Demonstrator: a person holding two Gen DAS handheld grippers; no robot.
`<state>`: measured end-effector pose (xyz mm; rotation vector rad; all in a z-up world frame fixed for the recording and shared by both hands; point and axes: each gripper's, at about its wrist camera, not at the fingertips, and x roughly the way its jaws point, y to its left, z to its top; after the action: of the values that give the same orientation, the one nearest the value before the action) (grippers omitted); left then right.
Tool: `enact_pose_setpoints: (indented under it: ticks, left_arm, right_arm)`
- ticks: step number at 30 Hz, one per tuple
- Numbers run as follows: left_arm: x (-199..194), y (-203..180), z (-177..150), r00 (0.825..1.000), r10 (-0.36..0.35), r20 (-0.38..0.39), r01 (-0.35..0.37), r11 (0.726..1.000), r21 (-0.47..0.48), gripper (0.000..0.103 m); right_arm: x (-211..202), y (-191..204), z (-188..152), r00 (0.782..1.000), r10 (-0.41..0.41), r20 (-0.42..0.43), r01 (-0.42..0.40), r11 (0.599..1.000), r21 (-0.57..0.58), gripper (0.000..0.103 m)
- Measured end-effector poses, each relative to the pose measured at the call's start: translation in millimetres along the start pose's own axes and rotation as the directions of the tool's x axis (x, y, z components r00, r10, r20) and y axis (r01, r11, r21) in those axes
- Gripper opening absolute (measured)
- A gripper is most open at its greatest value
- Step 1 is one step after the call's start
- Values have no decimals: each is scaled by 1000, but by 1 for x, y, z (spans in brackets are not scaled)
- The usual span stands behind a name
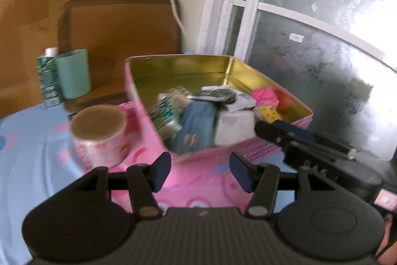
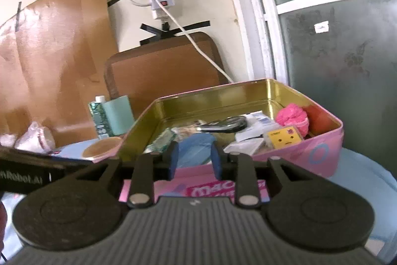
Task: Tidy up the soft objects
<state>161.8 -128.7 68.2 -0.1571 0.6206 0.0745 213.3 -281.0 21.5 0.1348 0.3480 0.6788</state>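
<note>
Tin: a pink tin (image 1: 301,119) with gold inner walls sits open on a pink-and-blue cloth (image 1: 32,155), packed along its near side
Soft item: a blue fabric piece (image 1: 196,124) lies inside at the near wall, long axis running from the near rim toward the far wall; a pink puff (image 2: 292,118) sits in the right corner beside a yellow face block (image 2: 285,137)
Left gripper: the left gripper (image 1: 200,171) hovers just short of the tin's near wall, fingers spread and empty
Right gripper: the right gripper (image 2: 194,159) is at the near rim, fingers either side of the blue fabric; motion blur hides whether they touch it, possibly only framing it
Room: the tin's far half is bare gold floor; a tape roll (image 1: 99,134) stands left of the tin, a teal cup (image 1: 73,73) and carton (image 1: 48,78) behind it
</note>
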Motion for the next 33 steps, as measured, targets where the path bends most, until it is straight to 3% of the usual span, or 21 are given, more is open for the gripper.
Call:
enact_pose_setpoints:
  ticks: [6,7,14,33]
  left_arm:
    - [-29,15,-23,997,79,27,-78,996,-35,90]
    - [-35,17,-27,995,94,33,-92,995,-43,101]
    - [-62,25,-54,984,174,37,-173,984,-37,103]
    - [-99,29,-86,979,198,46,-197,980,-44,103]
  right_arm:
    - [-16,20,-7,999,34,-19,-33,999,28,49]
    - [-19,22,-9,999,40,-22,-39,999,31,51]
    - [-38,43,-21,997,66,-36,-64,997,53,51]
    - [-72,78,-25,999,54,-6,-53,996,74,58]
